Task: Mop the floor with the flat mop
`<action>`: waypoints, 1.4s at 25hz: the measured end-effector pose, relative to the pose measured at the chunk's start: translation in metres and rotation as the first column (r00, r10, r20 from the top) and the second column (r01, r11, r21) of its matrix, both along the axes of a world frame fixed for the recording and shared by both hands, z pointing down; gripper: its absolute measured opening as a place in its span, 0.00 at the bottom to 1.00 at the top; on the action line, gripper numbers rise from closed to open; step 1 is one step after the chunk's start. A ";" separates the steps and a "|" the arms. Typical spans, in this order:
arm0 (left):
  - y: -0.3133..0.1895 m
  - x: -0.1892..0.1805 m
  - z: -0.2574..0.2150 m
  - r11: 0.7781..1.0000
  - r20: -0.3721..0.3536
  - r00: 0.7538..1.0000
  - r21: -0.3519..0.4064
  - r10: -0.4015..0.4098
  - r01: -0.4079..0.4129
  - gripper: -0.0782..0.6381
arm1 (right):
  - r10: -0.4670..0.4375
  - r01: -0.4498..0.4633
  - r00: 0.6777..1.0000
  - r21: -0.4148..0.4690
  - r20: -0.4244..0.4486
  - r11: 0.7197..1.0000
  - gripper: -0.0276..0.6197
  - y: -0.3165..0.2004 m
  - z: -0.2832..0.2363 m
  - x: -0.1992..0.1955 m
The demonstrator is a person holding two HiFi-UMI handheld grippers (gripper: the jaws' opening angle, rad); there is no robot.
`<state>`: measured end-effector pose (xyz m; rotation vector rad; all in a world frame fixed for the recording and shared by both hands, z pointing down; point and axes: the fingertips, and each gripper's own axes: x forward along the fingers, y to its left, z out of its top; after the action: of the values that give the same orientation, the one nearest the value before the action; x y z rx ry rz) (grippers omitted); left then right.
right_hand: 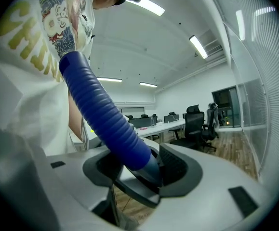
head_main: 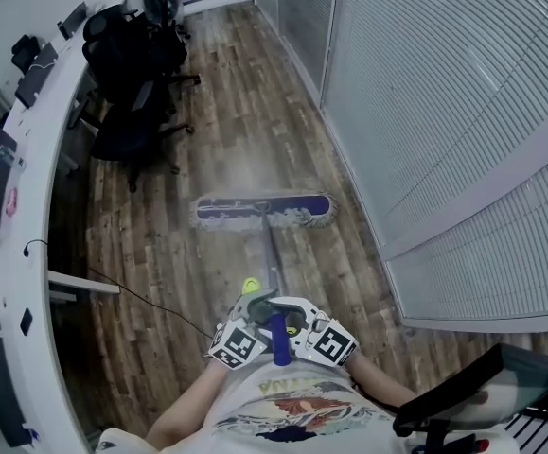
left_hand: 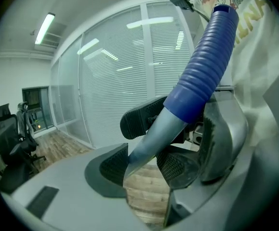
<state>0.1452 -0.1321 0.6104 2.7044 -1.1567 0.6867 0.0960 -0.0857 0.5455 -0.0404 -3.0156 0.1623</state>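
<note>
Ahead of your tongs sits the flat mop head (head_main: 264, 210). The left tongs (left_hand: 141, 165) and right tongs (right_hand: 144, 170) both clamp its handle (left_hand: 151, 138), which is probably light and stiff, just below the ribbed blue grip (right_hand: 105, 119).

Cool, even office light fills all three views, with no hard shadows. In the left gripper view a ceiling strip light (left_hand: 44, 28) glows high to the left of the jaws, and bright bars show on the glass wall (left_hand: 129, 66) behind them. More strip lights (right_hand: 197, 46) shine above the jaws in the right gripper view. Both gripper views bend strongly and go black at the corners. In the head view the floor (head_main: 245, 149) beyond the jaws carries a pale sheen, and the blinds (head_main: 444, 93) curve.
</note>
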 end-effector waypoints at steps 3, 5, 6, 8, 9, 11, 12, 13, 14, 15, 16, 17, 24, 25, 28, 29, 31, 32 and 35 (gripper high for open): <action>-0.010 -0.006 0.000 1.000 -0.017 1.000 0.018 0.015 -0.015 0.33 | -0.031 0.033 0.999 0.070 -0.021 0.997 0.36 -0.010 0.004 -0.006; -0.020 -0.018 0.001 0.999 -0.023 0.999 0.021 0.025 -0.025 0.33 | -0.044 0.048 0.998 0.098 -0.041 0.994 0.36 -0.019 0.008 -0.018; -0.025 -0.025 0.002 0.999 -0.027 0.999 0.020 0.029 -0.029 0.33 | -0.044 0.048 0.998 0.099 -0.044 0.994 0.36 -0.024 0.009 -0.025; -0.040 -0.041 0.004 0.999 -0.031 0.999 0.018 0.039 -0.038 0.33 | -0.035 0.039 0.998 0.090 -0.043 0.995 0.36 -0.040 0.011 -0.042; -0.051 -0.049 0.006 0.999 -0.031 0.999 0.017 0.045 -0.044 0.33 | -0.027 0.030 0.999 0.081 -0.040 0.996 0.36 -0.051 0.012 -0.050; -0.076 -0.067 0.006 0.998 -0.038 0.998 0.011 0.056 -0.055 0.34 | -0.005 0.007 0.999 0.059 -0.041 0.998 0.36 -0.077 0.011 -0.069; -0.090 -0.076 0.004 0.998 -0.047 0.997 0.010 0.060 -0.059 0.34 | 0.012 -0.010 0.999 0.048 -0.043 0.999 0.36 -0.092 0.008 -0.079; -0.106 -0.086 0.000 0.998 -0.060 0.996 0.011 0.063 -0.062 0.34 | 0.031 -0.029 0.998 0.042 -0.047 0.999 0.36 -0.109 0.003 -0.090; -0.123 -0.097 -0.006 0.998 -0.075 0.995 0.017 0.065 -0.064 0.34 | 0.052 -0.050 0.997 0.048 -0.050 0.998 0.36 -0.127 -0.001 -0.102; -0.141 -0.108 -0.013 0.998 -0.088 0.994 0.025 0.067 -0.065 0.34 | 0.072 -0.069 0.996 0.059 -0.049 0.996 0.36 -0.145 -0.006 -0.114; -0.157 -0.119 -0.018 0.997 -0.096 0.993 0.030 0.071 -0.068 0.34 | 0.090 -0.087 0.995 0.070 -0.045 0.994 0.36 -0.162 -0.010 -0.127; -0.171 -0.130 -0.022 0.997 -0.099 0.992 0.032 0.077 -0.074 0.34 | 0.103 -0.100 0.994 0.076 -0.040 0.992 0.36 -0.177 -0.013 -0.138; -0.243 -0.194 -0.006 0.992 -0.074 0.989 0.027 0.126 -0.124 0.34 | 0.142 -0.140 0.989 0.062 -0.030 0.988 0.35 -0.251 0.002 -0.202; -0.256 -0.201 -0.003 0.992 -0.073 0.989 0.026 0.126 -0.125 0.34 | 0.150 -0.149 0.988 0.056 -0.032 0.987 0.35 -0.264 0.005 -0.209; -0.291 -0.213 0.000 0.992 -0.074 0.989 0.027 0.129 -0.127 0.34 | 0.157 -0.155 0.987 0.056 -0.025 0.986 0.35 -0.300 0.007 -0.221; -0.303 -0.216 -0.001 0.991 -0.073 0.989 0.031 0.129 -0.127 0.34 | 0.155 -0.154 0.988 0.062 -0.020 0.986 0.35 -0.312 0.006 -0.224; -0.327 -0.221 -0.002 0.991 -0.071 0.989 0.035 0.132 -0.129 0.34 | 0.155 -0.154 0.988 0.070 -0.012 0.986 0.35 -0.335 0.005 -0.229; -0.339 -0.225 -0.001 0.991 -0.069 0.989 0.034 0.133 -0.130 0.34 | 0.155 -0.154 0.988 0.070 -0.009 0.986 0.35 -0.347 0.005 -0.233; -0.383 -0.238 0.004 0.993 -0.067 0.991 0.031 0.120 -0.118 0.34 | 0.146 -0.145 0.989 0.072 -0.005 0.987 0.35 -0.390 0.010 -0.246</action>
<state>-0.0927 -0.5149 0.6140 2.8139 -1.0032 0.5914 -0.1497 -0.4758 0.5556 0.1870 -3.0109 0.0678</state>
